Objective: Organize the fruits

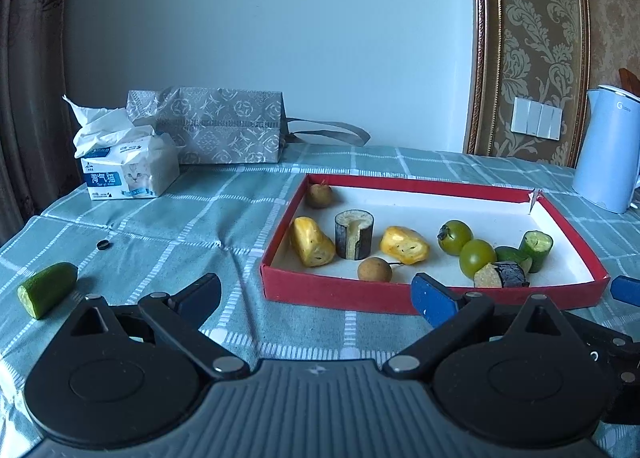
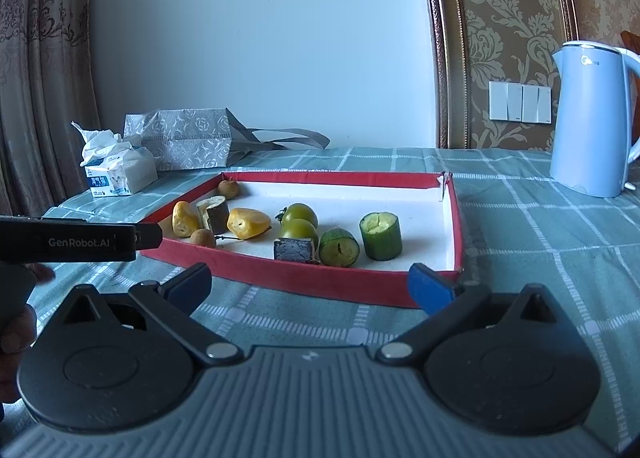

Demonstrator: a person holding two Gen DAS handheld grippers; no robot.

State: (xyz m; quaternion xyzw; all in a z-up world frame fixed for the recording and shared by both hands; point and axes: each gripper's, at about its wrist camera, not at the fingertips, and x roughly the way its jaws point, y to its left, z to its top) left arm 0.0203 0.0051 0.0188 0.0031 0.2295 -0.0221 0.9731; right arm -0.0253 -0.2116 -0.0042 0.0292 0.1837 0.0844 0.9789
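Note:
A red-rimmed white tray (image 1: 340,292) (image 2: 320,282) holds two yellow pieces (image 1: 312,242), two green tomatoes (image 1: 476,256), two dark-skinned chunks (image 1: 354,234), two small brown fruits (image 1: 374,270) and two cucumber pieces (image 2: 380,236). A cucumber end piece (image 1: 46,290) lies loose on the cloth at the left. My left gripper (image 1: 316,298) is open and empty in front of the tray's near wall. My right gripper (image 2: 310,284) is open and empty at the tray's near right corner.
A green checked cloth (image 1: 200,225) covers the table. A tissue pack (image 1: 128,169) and a grey patterned bag (image 1: 216,125) stand at the back left. A blue kettle (image 2: 592,121) stands at the right. A small black ring (image 1: 103,244) lies on the cloth.

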